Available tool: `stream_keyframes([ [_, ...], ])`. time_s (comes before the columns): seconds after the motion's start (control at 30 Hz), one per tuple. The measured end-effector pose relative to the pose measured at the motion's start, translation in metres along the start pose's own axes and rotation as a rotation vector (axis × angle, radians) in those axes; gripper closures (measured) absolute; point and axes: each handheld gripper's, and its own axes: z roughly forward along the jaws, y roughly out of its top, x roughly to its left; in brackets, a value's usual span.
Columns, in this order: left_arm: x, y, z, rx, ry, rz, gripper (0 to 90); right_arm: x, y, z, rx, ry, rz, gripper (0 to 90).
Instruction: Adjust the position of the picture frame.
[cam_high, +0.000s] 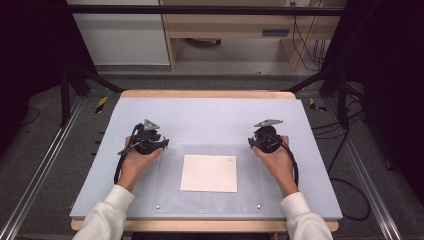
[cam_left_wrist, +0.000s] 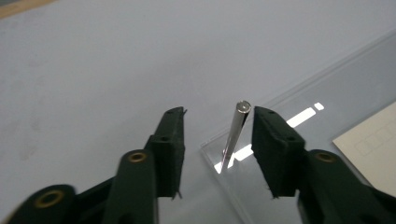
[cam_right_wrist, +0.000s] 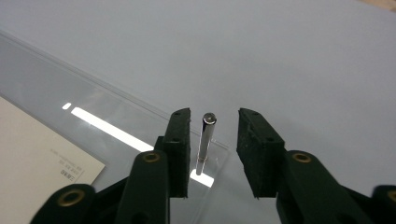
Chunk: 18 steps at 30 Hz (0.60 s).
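Observation:
A clear plastic plate (cam_high: 170, 195) lies on the pale table (cam_high: 210, 115), with a white sheet of paper (cam_high: 209, 173) at its middle. A thin metal pin (cam_left_wrist: 236, 133) stands upright at the plate's far left corner. My left gripper (cam_left_wrist: 217, 112) is open around it, and the pin stands close to the right-hand pad. A second upright pin (cam_right_wrist: 207, 137) stands at the far right corner, between the jaws of my open right gripper (cam_right_wrist: 214, 112), apart from both pads. In the high view the left gripper (cam_high: 163, 144) and right gripper (cam_high: 251, 143) rest low at those corners.
Two small pins (cam_high: 158, 206) (cam_high: 258, 206) mark the plate's near corners. The far half of the table is bare up to its wooden edge (cam_high: 207, 93). Metal rails (cam_high: 40, 170) run along both sides, and cables (cam_high: 350, 200) lie on the floor at the right.

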Motion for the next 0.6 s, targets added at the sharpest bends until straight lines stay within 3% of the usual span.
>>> stream_keyframes([
  [0.03,0.000,0.000,-0.002,-0.020,-0.002,-0.012,44.8,0.000,0.000,-0.002,-0.010,-0.005,-0.006,58.6],
  [0.07,0.000,0.000,-0.005,-0.035,0.000,-0.014,37.2,0.000,-0.001,-0.004,-0.040,-0.010,-0.002,50.6],
  [0.13,0.001,0.000,-0.007,-0.064,-0.017,-0.026,34.3,0.000,-0.002,-0.005,-0.051,-0.016,-0.005,45.9],
  [0.37,-0.004,0.000,-0.013,-0.113,-0.012,-0.045,7.8,0.003,-0.001,-0.006,-0.087,-0.031,-0.006,21.0],
  [0.47,-0.007,0.000,-0.015,-0.128,0.006,-0.029,7.2,0.004,-0.003,-0.009,-0.112,-0.040,-0.015,17.5],
  [0.6,-0.009,-0.001,-0.017,-0.142,-0.010,0.002,7.3,0.005,-0.007,-0.011,-0.124,-0.041,-0.039,21.1],
])
